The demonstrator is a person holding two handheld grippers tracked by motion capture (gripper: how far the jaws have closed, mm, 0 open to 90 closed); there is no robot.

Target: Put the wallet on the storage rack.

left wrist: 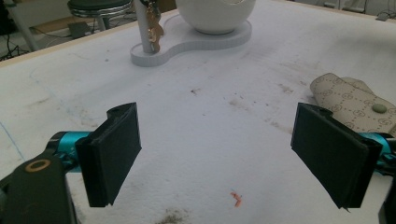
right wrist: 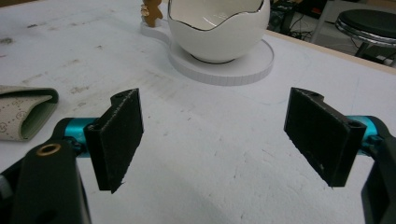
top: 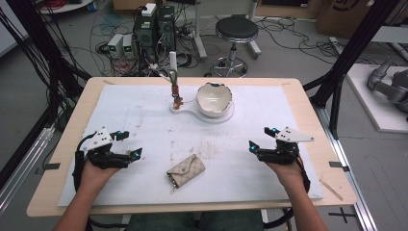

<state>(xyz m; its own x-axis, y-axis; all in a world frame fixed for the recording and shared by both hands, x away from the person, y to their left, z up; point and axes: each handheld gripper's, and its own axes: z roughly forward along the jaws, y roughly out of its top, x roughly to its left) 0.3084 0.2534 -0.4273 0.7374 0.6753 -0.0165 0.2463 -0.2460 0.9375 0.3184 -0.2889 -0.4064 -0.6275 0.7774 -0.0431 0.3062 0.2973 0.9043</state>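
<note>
Where the white mat covers it, the worktop (top: 308, 103) carries: egg-shaped bowl (top: 214, 98) on a white stand, far edge; patterned key pouch (top: 185, 170), near edge, middle; left claw (top: 131, 143) and right claw (top: 260, 138), both released, flanking it. Small charm on the stand's post, indistinct.

Bright even overhead light, soft faint shadows, slight softness, no glare
</note>
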